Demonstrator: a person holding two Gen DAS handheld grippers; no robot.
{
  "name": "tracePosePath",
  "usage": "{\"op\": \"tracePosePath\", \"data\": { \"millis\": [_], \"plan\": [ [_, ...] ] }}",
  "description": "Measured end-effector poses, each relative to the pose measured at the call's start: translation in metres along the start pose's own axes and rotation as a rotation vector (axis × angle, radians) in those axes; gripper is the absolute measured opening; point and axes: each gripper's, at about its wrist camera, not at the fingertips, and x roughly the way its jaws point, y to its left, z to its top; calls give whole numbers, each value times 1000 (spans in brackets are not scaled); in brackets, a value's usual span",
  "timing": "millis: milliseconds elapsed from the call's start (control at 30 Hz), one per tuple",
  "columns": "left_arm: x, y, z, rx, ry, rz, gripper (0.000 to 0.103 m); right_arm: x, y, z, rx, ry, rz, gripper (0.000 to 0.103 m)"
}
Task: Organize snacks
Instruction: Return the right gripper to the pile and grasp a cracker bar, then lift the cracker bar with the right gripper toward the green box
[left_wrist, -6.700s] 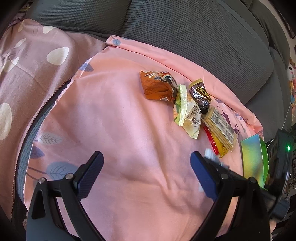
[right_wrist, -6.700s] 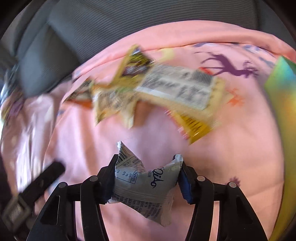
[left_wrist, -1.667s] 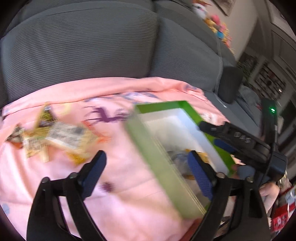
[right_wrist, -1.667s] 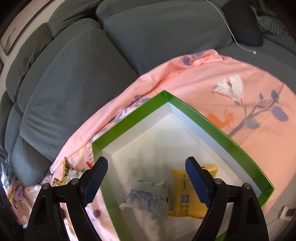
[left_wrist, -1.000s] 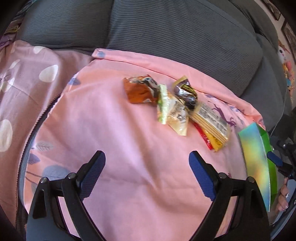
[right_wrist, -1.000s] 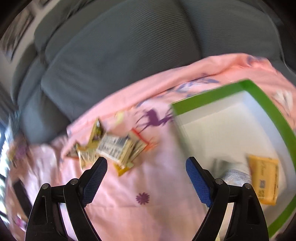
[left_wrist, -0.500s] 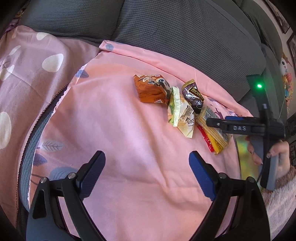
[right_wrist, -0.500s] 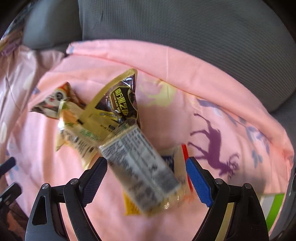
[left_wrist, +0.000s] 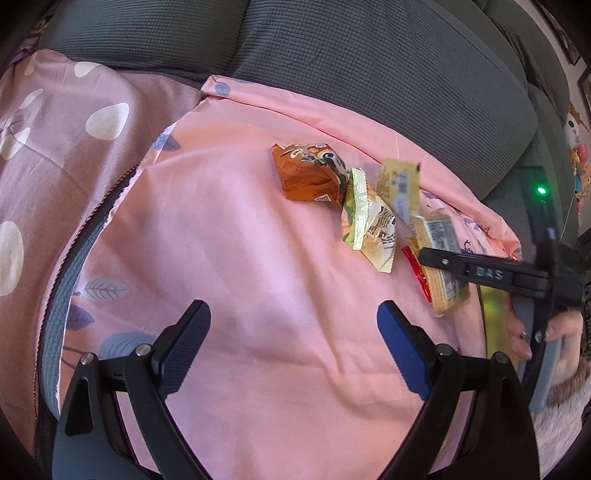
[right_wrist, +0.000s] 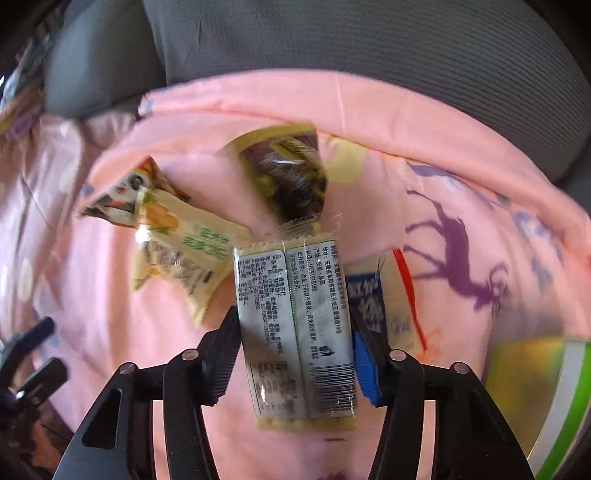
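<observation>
Right wrist view: right gripper fingers closing on the cream wafer packet, beside the green box; next, lift it boxward; left gripper gapes empty

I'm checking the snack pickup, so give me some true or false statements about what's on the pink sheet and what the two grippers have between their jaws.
1. The right gripper has a wafer packet between its closing jaws. True.
2. The left gripper holds the orange packet. False: its jaws stand open with nothing between them, and the orange packet lies on the pink sheet.
3. The sheet is spread over a grey sofa. True.
4. The pale green packet lies apart from the others. False: it touches the orange packet.
</observation>
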Motion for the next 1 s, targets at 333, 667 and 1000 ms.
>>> {"op": "tracePosePath", "data": {
  "millis": [333, 667, 1000],
  "plan": [
    [-4, 11, 4, -37, -2, 23, 92, -33, 40, -71, 98, -83, 170, 54],
    [0, 7, 0, -11, 16, 48, 92, -10, 44, -87, 227, -28, 208, 73],
    [15, -27, -15, 101, 85, -31, 92, -48, 5, -102, 356, -191, 261, 77]
  ]
}}
